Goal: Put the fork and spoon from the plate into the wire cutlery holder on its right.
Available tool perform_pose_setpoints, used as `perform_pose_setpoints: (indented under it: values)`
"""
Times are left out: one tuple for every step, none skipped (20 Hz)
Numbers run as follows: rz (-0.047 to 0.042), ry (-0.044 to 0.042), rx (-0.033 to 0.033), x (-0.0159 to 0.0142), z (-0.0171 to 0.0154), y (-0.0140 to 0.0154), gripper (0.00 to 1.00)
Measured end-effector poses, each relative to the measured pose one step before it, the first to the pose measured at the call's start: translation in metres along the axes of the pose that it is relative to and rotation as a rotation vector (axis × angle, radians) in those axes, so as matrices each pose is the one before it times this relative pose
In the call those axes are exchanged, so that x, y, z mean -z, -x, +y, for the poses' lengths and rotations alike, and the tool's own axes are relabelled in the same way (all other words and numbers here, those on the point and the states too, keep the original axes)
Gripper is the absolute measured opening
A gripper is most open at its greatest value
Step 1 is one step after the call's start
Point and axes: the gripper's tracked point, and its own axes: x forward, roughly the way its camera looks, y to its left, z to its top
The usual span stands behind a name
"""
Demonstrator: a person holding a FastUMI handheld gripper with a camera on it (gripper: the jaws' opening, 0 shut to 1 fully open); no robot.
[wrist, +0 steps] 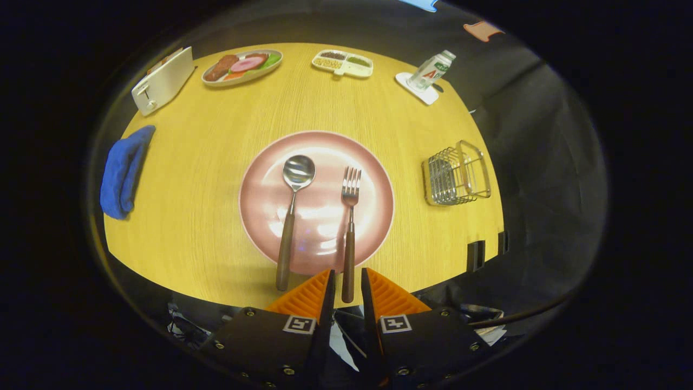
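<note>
A pink plate (316, 203) is seen in the middle of a round wooden table (206, 179), directly ahead of the gripper (347, 281). On the plate a spoon (292, 211) and a fork (350, 227) are laid side by side, with their heads pointed to 12 o'clock and their brown handles pointed back to the gripper. The end of the fork handle is found between the two fingers, which are held a little apart; no contact with the handle can be made out. The spoon handle ends just beside the left finger, at about 10 o'clock from the fingertips. The wire cutlery holder (456, 174) is placed at 3 o'clock from the plate, near the table edge, apart from the plate. At the far side of the table a toaster (162, 81), a dish of food (242, 66), a divided tray (342, 63) and a bottle (431, 71) on a white coaster (417, 88) are seen. A blue cloth (123, 170) is laid at 9 o'clock from the plate.
</note>
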Motion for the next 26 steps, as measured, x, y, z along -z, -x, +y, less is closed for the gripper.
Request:
perform_pose_setpoints:
  values:
    - [0.02097, -0.00122, -0.01356, 0.00424, 0.00301, -0.00562, 0.29]
    - [0.01042, -0.00643, -0.00786, 0.00185, 0.00092, -0.00586, 0.29]
    - [0.01190, -0.00761, -0.01067, 0.00245, 0.00102, -0.00474, 0.29]
    - [0.01080, -0.00618, -0.00392, 0.00140, 0.00003, -0.00464, 0.29]
    - [0.00815, -0.00193, 0.00313, 0.00114, -0.00191, -0.00408, 0.29]
    - [0.00367, 0.00051, 0.00404, -0.00076, -0.00287, -0.00232, 0.29]
    - [0.00034, -0.01014, -0.01409, -0.00005, 0.00165, -0.00392, 0.29]
    - [0.00218, -0.01339, -0.01651, -0.00084, 0.00144, -0.00141, 0.29]
    - [0.00698, -0.00568, -0.00353, 0.00060, -0.00087, -0.00250, 0.29]
    - [0.00842, 0.00200, -0.00255, 0.00040, -0.00192, 0.00039, 0.29]
    - [-0.00531, 0.00008, 0.00515, -0.00254, -0.00216, -0.00129, 0.29]
    - [-0.00133, 0.00046, 0.00516, -0.00192, -0.00231, -0.00032, 0.29]
    - [0.00603, 0.00429, -0.00537, 0.00092, -0.00060, -0.00166, 0.29]
    - [0.00305, 0.00485, -0.00736, -0.00031, 0.00066, 0.00029, 0.29]
    - [0.00235, 0.00505, -0.00797, 0.00030, 0.00151, -0.00034, 0.29]
    - [0.00043, 0.00429, -0.00417, 0.00038, -0.00046, -0.00002, 0.29]
    - [0.00601, 0.00152, -0.00272, 0.00196, -0.00080, -0.00088, 0.29]
    - [-0.00720, 0.00342, -0.01010, 0.00178, 0.00143, -0.00051, 0.29]
    - [-0.00205, 0.00091, -0.00315, -0.00301, 0.00034, -0.00003, 0.25]
    - [0.00732, -0.00113, 0.00261, -0.00100, -0.00082, -0.00087, 0.17]
    - [0.00295, 0.00184, 0.00152, 0.00127, 0.00078, 0.00097, 0.17]
    - [-0.00748, 0.00421, 0.00430, -0.00220, -0.00115, 0.00041, 0.17]
    - [-0.00603, 0.00109, -0.01169, -0.00197, 0.00147, -0.00017, 0.13]
    - [0.00514, -0.00182, -0.00268, 0.00083, 0.00175, 0.00134, 0.11]
    - [-0.00660, 0.00207, 0.00149, -0.00125, -0.00099, 0.00088, 0.11]
    - [-0.00770, -0.00109, -0.00030, -0.00237, -0.00045, 0.00218, 0.11]
